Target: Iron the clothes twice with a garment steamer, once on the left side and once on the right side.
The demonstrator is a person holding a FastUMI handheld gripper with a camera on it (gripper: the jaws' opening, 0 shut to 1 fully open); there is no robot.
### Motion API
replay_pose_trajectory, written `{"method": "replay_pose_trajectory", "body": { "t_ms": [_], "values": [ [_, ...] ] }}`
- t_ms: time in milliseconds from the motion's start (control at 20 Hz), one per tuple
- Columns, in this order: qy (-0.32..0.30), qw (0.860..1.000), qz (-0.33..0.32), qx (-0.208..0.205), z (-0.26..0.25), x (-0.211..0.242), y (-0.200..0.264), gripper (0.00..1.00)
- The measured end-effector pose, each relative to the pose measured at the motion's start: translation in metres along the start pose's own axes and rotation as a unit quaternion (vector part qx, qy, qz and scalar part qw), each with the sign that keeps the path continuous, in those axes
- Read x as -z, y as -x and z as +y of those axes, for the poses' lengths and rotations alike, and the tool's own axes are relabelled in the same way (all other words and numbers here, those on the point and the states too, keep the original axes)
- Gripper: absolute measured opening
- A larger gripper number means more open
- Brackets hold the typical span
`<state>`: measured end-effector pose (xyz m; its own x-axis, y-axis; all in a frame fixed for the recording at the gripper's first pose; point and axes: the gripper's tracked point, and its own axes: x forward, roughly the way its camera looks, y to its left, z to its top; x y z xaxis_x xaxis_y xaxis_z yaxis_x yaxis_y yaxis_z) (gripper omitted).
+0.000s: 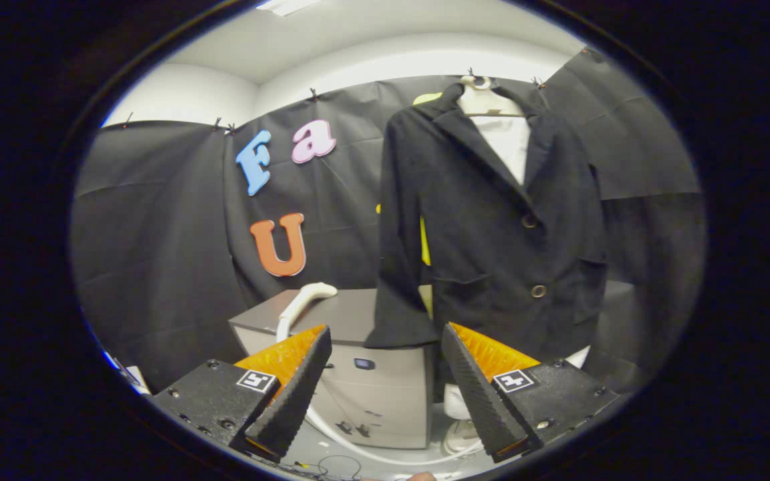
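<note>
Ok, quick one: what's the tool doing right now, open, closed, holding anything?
Tool: open, holding nothing; the steamer head lies on the cabinet beyond its fingers, and the black jacket hangs further ahead.

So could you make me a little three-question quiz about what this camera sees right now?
1. True or false: the gripper is holding the garment steamer.
2. What does the steamer's head rest on?
A. the floor
B. the grey cabinet
C. the hanger
3. Fill in: the black jacket hangs ___ the fingers.

Key:
1. False; the gripper is open, nothing between its fingers.
2. B.
3. Beyond.
</note>
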<state>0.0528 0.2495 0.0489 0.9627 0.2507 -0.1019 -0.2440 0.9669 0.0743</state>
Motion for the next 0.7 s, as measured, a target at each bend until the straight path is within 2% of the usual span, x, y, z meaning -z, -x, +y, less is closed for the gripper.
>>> {"method": "replay_pose_trajectory", "body": {
  "t_ms": [250,350,600,700],
  "values": [
    [0.019,0.998,0.044,-0.029,0.071,0.004,-0.065,1.00],
    [0.022,0.997,0.050,-0.059,0.103,0.002,-0.096,1.00],
    [0.035,0.990,0.100,-0.093,0.161,0.020,-0.205,1.00],
    [0.047,0.988,0.118,-0.087,0.174,0.026,-0.251,1.00]
  ]
}}
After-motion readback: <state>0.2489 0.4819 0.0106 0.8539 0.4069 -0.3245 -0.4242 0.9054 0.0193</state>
